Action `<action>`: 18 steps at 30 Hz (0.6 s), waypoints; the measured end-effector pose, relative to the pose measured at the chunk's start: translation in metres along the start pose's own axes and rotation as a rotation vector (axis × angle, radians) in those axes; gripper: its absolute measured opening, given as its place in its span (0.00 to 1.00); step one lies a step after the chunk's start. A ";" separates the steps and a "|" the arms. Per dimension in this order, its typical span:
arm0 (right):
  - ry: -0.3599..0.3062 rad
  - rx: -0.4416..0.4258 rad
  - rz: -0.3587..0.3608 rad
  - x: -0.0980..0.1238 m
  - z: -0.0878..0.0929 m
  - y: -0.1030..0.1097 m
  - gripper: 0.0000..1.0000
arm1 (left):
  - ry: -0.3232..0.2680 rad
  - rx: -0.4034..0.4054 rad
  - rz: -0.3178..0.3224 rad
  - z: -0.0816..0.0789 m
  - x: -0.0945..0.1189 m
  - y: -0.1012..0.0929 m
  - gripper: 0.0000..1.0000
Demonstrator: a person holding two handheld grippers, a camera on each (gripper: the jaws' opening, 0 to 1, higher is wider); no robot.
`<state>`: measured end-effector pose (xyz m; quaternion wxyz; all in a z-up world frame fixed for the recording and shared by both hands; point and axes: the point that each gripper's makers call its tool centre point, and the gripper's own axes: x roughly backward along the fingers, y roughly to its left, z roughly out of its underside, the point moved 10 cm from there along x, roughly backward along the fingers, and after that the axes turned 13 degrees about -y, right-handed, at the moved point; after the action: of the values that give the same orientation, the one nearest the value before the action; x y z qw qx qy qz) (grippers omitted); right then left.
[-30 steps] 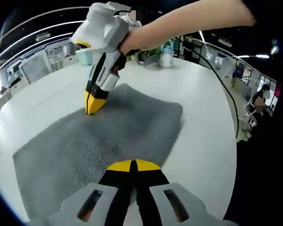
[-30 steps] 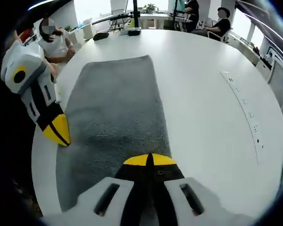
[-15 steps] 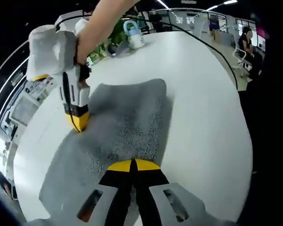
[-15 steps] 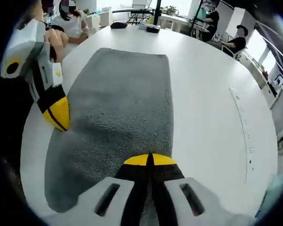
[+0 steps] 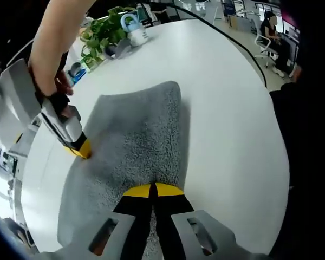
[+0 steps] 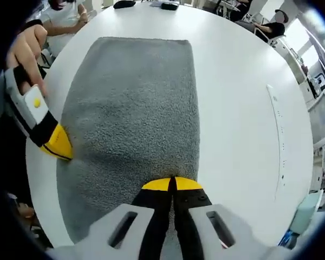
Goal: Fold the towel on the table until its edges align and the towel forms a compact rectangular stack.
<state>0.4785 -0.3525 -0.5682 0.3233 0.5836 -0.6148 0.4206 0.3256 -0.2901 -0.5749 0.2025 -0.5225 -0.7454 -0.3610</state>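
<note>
On the white table (image 6: 244, 81), both grippers, left gripper (image 5: 153, 190) and right gripper (image 6: 173, 184), jaws pressed together pinching the grey towel (image 6: 135, 103), now lift its near edge higher, starting a fold.

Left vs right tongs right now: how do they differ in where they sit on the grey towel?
The left tongs and right tongs sit at opposite long edges of the grey terry towel. In each view the other pair's yellow tip meets the far towel edge. Shared: both pairs look shut with yellow tips over the towel; whether they pinch cloth is unclear.

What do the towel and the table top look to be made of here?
Towel: grey terry-type cloth, judging by its nubby, looped pile and soft rounded edges. Table: hard, smooth white top, probably laminate, with a faint sheen; exact material unclear.
</note>
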 end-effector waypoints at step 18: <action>0.112 -0.104 0.006 -0.001 -0.006 -0.002 0.00 | 0.120 -0.081 0.040 0.000 0.005 0.004 0.01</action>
<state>0.4803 -0.3465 -0.5663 0.3857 0.5399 -0.6184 0.4211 0.3274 -0.2858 -0.5700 0.2327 -0.5224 -0.7063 -0.4173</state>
